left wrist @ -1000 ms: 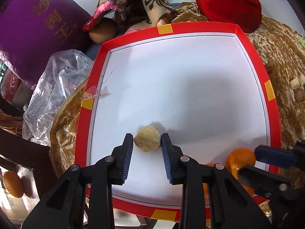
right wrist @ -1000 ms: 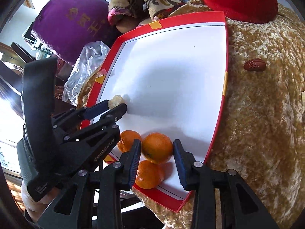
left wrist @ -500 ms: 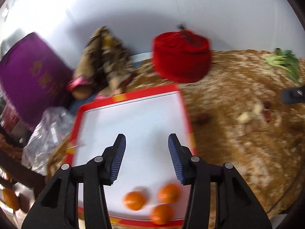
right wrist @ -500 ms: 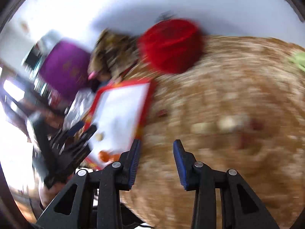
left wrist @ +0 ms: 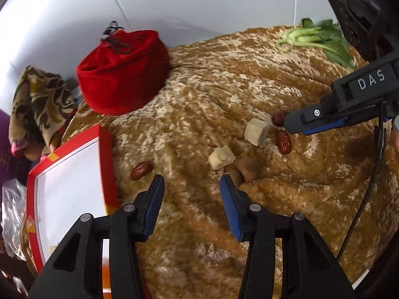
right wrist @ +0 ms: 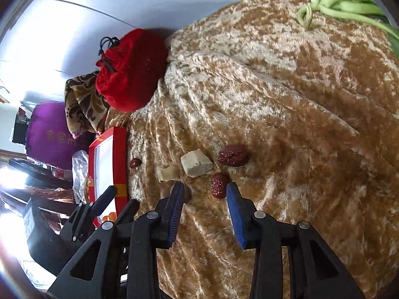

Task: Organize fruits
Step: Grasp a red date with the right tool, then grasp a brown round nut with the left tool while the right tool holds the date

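While both tools hang over the crushed-velvet cloth, the scene reads as follows, each place given from the tray.
Tray [left wrist: 106, 149]: flat, rectangular, glossy red rim, white floor, yellow tape tabs.
Cloth [left wrist: 212, 94]: golden-brown plush, rumpled into folds, spread beside the tray.
Nearest date [left wrist: 141, 170]: wrinkled, dark red, oval, just beside the tray's rim.
Pale chunks [left wrist: 221, 157]: two blocky, matte, cream pieces, farther out from the tray.
Other dates [right wrist: 233, 155]: two shrivelled red ovals, beyond the chunks.
Oranges [right wrist: 109, 216]: round, bright, inside the tray's near corner.
Left gripper [left wrist: 192, 191]: jaws parted, nothing between the blue ribbed pads, over bare cloth near the tray.
Right gripper [right wrist: 205, 195]: jaws apart, empty, one date just past its tips, well off the tray.
Pouch [left wrist: 122, 72]: red velvet, drawstring, round, behind the tray.
Greens [left wrist: 316, 37]: leafy, at the cloth's far edge.
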A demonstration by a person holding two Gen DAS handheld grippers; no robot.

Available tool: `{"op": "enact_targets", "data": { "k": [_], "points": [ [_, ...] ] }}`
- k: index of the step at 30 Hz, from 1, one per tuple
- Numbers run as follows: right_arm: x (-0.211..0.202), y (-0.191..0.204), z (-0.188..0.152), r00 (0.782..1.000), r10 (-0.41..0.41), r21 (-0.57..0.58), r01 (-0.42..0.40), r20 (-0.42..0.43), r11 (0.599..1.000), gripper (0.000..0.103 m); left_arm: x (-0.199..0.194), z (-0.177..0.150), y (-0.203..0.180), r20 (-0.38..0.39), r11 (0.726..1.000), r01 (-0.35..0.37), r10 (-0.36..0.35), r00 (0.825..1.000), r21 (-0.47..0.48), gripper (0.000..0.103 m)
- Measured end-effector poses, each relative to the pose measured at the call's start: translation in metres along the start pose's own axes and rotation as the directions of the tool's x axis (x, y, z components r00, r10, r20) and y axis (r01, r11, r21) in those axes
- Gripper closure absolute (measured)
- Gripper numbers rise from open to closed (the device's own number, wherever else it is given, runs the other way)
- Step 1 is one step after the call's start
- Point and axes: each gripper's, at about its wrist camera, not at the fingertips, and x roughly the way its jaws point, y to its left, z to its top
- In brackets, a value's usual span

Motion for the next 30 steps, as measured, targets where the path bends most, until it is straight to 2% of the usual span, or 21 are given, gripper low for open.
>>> {"op": "enact_targets", "data": {
  "k": [3,11,14,17,22,25,30],
  "points": [
    [0.006,-0.002,0.001,1.000,-0.009,0.002,0.009,-0.009,1.000,0.065,0.007,0.004,-0.008,-0.016,0.999,0.030,-0.029,0.999,0.038,0.058],
    [0.029,-0.003,0.005,0.998,-0.053,-0.006,0.053,-0.036,0.999,0.066,0.022,0.006,-0.007,-0.046,0.990,0.137,-0.135,0.990,0.041,0.058],
    [0.035,-0.003,0.005,0.997,-0.072,-0.008,0.071,-0.036,0.997,0.067,0.029,0.005,-0.011,-0.074,0.988,0.144,-0.139,0.988,0.062,0.058],
    [0.037,-0.003,0.004,0.997,-0.074,-0.007,0.074,-0.031,0.997,0.070,0.034,0.004,-0.009,-0.087,0.980,0.196,-0.193,0.977,0.028,0.058],
    [0.040,-0.001,0.003,0.994,-0.107,-0.028,0.106,-0.031,0.994,0.079,0.040,0.002,-0.011,-0.100,0.981,0.194,-0.191,0.977,0.024,0.059],
    [0.038,-0.006,0.002,0.994,-0.097,-0.010,0.097,-0.042,0.995,0.085,0.041,0.002,-0.013,-0.101,0.980,0.198,-0.193,0.976,0.037,0.064],
    [0.027,-0.014,0.002,0.997,-0.062,0.022,0.063,-0.055,0.998,0.085,0.040,0.005,-0.013,-0.096,0.977,0.212,-0.209,0.973,0.025,0.072]
  ]
}}
